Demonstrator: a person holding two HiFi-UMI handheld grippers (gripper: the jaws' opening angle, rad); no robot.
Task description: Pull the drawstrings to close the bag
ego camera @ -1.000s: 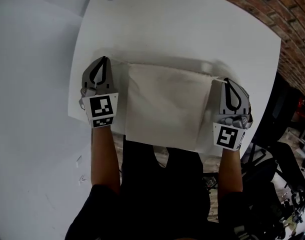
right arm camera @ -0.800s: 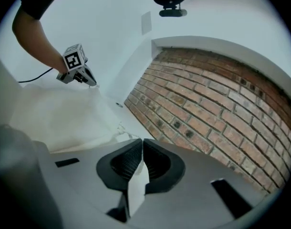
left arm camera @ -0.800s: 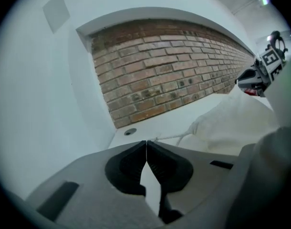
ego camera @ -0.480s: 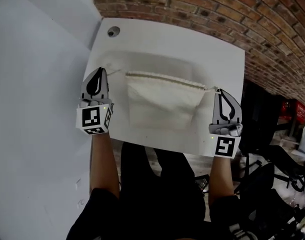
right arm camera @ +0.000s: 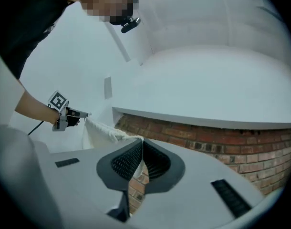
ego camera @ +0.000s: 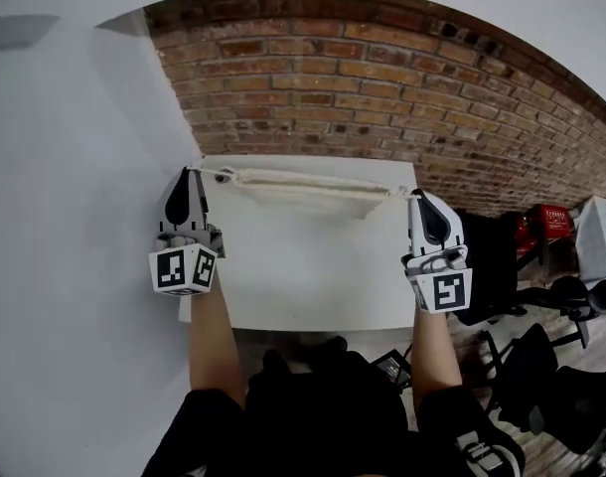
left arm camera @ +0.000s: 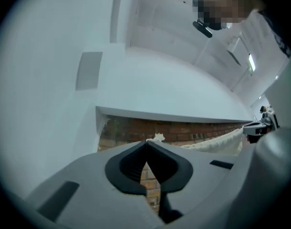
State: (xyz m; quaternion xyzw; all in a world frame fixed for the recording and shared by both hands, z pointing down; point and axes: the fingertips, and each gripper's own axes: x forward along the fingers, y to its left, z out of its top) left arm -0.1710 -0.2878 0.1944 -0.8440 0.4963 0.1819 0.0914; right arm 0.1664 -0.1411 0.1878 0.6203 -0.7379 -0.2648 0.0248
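My L gripper (ego camera: 189, 173) & R gripper (ego camera: 420, 197) each pinch the drawstrings (ego camera: 222, 175), bag (ego camera: 303, 189) hangs taut btwn them over table (ego camera: 303, 286); mouth looks cinched, prob. only set-down left.

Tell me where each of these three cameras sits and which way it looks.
Head view: on the person's head, looking down at the left gripper, right gripper, bag stretched between them, table; both forearms show.
Left gripper view: rides the left gripper, looking along its jaws, shut on a drawstring, toward the brick wall.
Right gripper view: rides the right gripper, looking across the bag at the left gripper and forearm.
Shared: every view shows the bag.
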